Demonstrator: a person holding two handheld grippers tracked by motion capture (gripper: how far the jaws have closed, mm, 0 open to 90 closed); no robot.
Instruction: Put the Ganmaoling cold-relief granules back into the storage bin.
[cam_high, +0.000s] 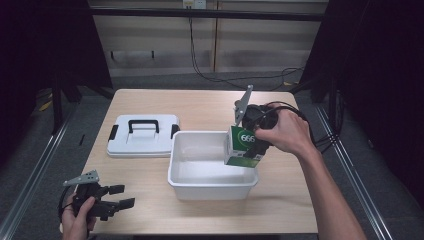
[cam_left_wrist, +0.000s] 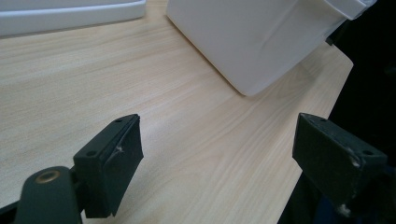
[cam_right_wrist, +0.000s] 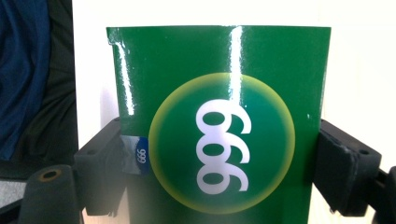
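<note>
My right gripper (cam_high: 250, 145) is shut on a green and white box (cam_high: 241, 146) marked 666, holding it tilted over the right end of the white plastic bin (cam_high: 177, 150). In the right gripper view the green box (cam_right_wrist: 219, 126) sits squeezed between both black pads (cam_right_wrist: 100, 172). My left gripper (cam_high: 122, 196) rests low at the front left of the table, open, with nothing between its jaws. In the left gripper view its pads (cam_left_wrist: 112, 163) stand wide apart over bare wood, and the bin's wall (cam_left_wrist: 252, 42) lies ahead.
The bin's white lid (cam_high: 142, 135) with a black handle lies flat on the table left of the bin. The wooden table (cam_high: 150, 105) has free room behind the bin and along its front edge. Black cables run on the floor beyond.
</note>
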